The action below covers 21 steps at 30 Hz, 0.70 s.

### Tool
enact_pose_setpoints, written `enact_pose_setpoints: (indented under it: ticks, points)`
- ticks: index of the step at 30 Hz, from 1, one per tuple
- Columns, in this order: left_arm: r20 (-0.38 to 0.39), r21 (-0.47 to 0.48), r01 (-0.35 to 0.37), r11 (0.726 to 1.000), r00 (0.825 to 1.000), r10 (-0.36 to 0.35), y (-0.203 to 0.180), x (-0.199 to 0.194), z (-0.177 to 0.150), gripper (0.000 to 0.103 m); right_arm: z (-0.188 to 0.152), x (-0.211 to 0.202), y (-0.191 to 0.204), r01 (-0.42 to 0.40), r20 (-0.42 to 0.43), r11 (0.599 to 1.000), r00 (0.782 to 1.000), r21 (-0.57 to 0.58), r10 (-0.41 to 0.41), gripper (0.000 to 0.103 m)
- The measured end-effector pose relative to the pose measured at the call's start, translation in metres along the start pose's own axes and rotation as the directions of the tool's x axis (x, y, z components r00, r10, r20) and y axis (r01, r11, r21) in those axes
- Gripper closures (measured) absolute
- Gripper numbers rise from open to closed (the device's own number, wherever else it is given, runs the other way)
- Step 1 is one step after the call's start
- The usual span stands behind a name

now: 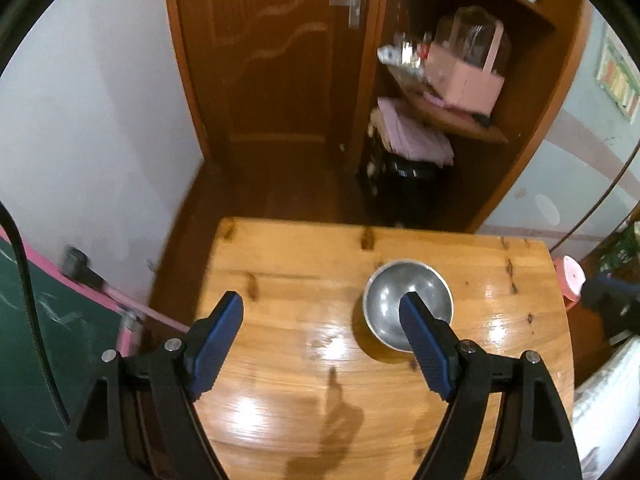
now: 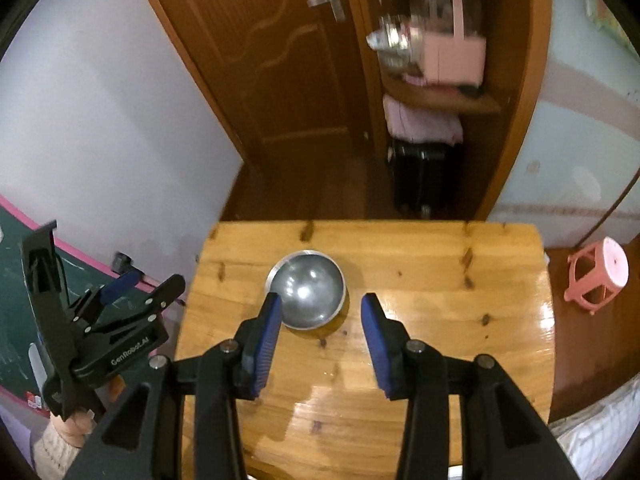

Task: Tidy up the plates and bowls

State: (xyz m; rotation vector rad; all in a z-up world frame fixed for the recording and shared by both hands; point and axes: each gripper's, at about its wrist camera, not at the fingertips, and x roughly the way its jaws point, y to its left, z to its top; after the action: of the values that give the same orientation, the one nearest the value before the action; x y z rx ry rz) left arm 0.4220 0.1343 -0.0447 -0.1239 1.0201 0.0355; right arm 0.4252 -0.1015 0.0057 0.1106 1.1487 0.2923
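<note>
A metal bowl [image 1: 408, 304] stands upright on the wooden table [image 1: 300, 280], right of centre in the left wrist view. My left gripper [image 1: 322, 312] is open and empty above the table; its right finger overlaps the bowl's near rim in the picture. In the right wrist view the bowl [image 2: 307, 289] sits mid-table, just beyond my right gripper [image 2: 322, 314], which is open and empty with its left fingertip near the bowl's left rim. The left gripper's body [image 2: 100, 320] shows at the left, off the table edge. No plates are in view.
A wooden door [image 1: 276, 52] and a shelf unit [image 1: 460, 80] with a pink box stand beyond the table [image 2: 440, 280]. A dark suitcase [image 2: 424, 176] is on the floor. A pink stool [image 2: 598, 276] stands right of the table. A green chalkboard [image 2: 16, 300] is at the left.
</note>
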Motion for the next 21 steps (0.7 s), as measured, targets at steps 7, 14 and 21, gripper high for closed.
enact_pose_setpoints:
  ticks: [7,14,21]
  points:
    - [-0.109,-0.065,0.026,0.998,0.993,-0.033,-0.004,0.079,-0.003,0.024,-0.003,0.078,-0.009,0.012,-0.119,1.000,0.993,0.016,-0.010,0.062]
    - [-0.168,-0.113,0.047,0.993,0.984,-0.066,-0.008,0.127,-0.009,0.025,-0.002,0.132,-0.021,0.002,-0.181,0.998,0.983,0.067,0.010,0.062]
    - [-0.203,-0.130,0.073,0.989,0.974,-0.099,-0.009,0.153,-0.014,0.035,-0.001,0.169,-0.031,0.000,-0.226,0.994,0.974,0.112,0.025,0.062]
